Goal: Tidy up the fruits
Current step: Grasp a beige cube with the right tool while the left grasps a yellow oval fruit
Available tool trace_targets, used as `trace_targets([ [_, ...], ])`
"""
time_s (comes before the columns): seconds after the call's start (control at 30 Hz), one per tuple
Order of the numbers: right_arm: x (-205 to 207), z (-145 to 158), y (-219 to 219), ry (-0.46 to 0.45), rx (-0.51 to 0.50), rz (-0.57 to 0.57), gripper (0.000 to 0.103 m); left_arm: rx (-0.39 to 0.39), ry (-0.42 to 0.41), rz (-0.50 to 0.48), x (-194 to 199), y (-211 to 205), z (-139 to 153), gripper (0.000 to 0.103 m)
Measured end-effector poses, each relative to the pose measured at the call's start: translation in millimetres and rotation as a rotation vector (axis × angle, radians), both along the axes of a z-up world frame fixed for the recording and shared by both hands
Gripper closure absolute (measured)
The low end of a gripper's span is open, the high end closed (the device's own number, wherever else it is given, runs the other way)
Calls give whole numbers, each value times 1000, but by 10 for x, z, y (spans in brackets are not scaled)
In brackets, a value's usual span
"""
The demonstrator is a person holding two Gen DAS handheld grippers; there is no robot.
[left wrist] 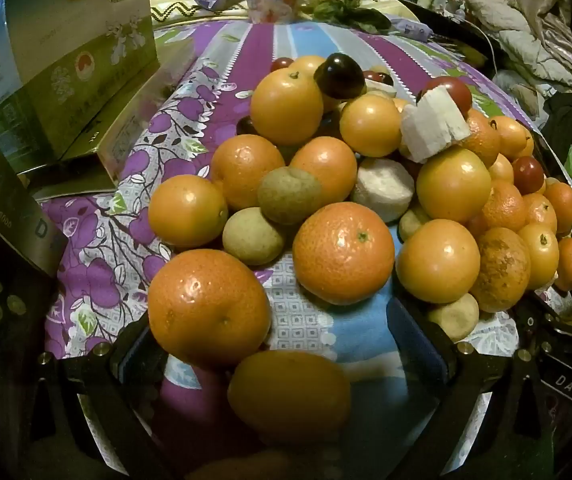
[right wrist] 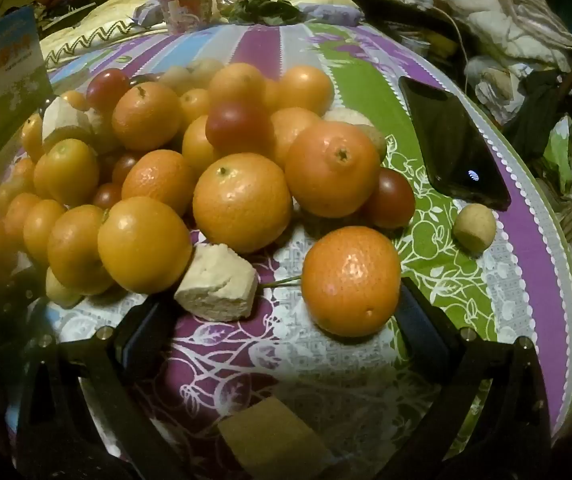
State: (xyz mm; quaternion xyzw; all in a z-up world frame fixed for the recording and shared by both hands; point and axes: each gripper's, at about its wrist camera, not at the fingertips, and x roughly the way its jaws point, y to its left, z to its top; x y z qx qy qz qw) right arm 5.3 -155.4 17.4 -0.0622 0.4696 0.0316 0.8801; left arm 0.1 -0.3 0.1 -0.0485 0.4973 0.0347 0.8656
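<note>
A heap of mixed fruit lies on a purple flowered tablecloth (left wrist: 97, 256): oranges (left wrist: 344, 252), tan longans (left wrist: 289, 195), dark red cherry tomatoes (left wrist: 452, 94) and pale white chunks (left wrist: 432, 124). My left gripper (left wrist: 281, 340) is open; an orange (left wrist: 207, 306) rests against its left finger and a yellow fruit (left wrist: 289, 394) lies between the fingers. In the right wrist view the same heap (right wrist: 241, 202) fills the left. My right gripper (right wrist: 269, 316) is open, with a lone orange (right wrist: 350, 280) just inside its right finger and a white chunk (right wrist: 217, 290) near its left finger.
A printed cardboard box (left wrist: 81, 52) stands at the left of the table. A black phone (right wrist: 452, 144) lies at the right with a stray longan (right wrist: 474, 227) beside it. A cup (right wrist: 187, 12) and leafy greens (right wrist: 263, 10) sit at the back. A tan block (right wrist: 273, 438) lies near the camera.
</note>
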Motion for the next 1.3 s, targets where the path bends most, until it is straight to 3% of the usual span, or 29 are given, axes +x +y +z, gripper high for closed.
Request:
trace_targets([
  [0.23, 27, 15, -4, 60, -2, 48, 0, 2, 19, -60, -53, -34, 35, 0],
  [0.33, -92, 52, -86, 85, 29, 115, 0, -49, 14, -111, -235, 8, 114, 0],
  [0.43, -362, 176, -225, 45, 84, 147, 4, -104, 6, -154, -414, 120, 191, 0],
  [0.63, -731, 408, -524, -22, 255, 170, 11, -183, -34, -131, -763, 193, 317, 2],
  [0.73, -746, 438, -606, -23, 283, 175, 22, -249, -55, -91, -798, 319, 396, 17],
  [0.77, -765, 445, -605, -31, 288, 179, 23, -268, -57, -85, -854, 362, 386, 31],
  [0.8, -759, 463, -621, -33, 295, 180, 23, -280, -48, -82, -837, 363, 381, 38],
  [0.97, -796, 537, -594, -28, 284, 228, 23, -312, -32, -109, -634, 371, 338, 38],
  [1.17, -817, 440, -556, -6, 287, 258, 23, -276, -53, -113, -465, 298, 274, 38],
  [1.3, -787, 408, -534, 0, 280, 284, 23, -207, -74, -147, -402, 146, 238, 38],
])
